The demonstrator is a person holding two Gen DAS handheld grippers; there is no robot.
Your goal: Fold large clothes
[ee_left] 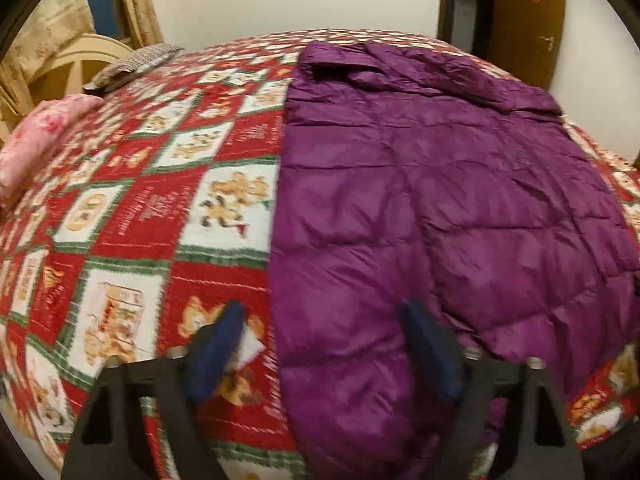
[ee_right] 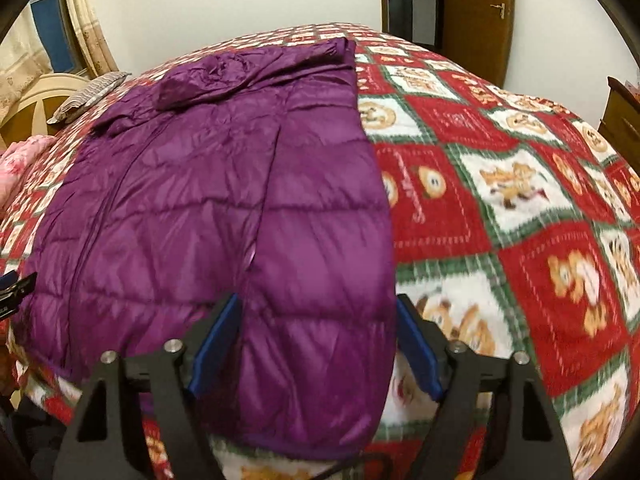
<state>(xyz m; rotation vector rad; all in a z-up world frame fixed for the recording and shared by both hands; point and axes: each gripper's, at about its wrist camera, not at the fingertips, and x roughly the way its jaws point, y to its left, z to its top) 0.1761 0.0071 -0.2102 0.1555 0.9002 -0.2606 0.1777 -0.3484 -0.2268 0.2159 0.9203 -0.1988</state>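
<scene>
Jacket [ee_right: 224, 208], purple, quilted, spread flat

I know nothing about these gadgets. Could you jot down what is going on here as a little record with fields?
Place: bed with a red teddy-bear quilt
Garment: purple puffer jacket, spread flat on the quilt, sleeves folded across the far end
Left gripper: open, over the jacket's near left edge, holding nothing
Right gripper: open, astride the jacket's near right edge, holding nothing
Also on bed: pink pillow, striped pillow
Background: brown door, curtains
Image quality: blurred
</scene>
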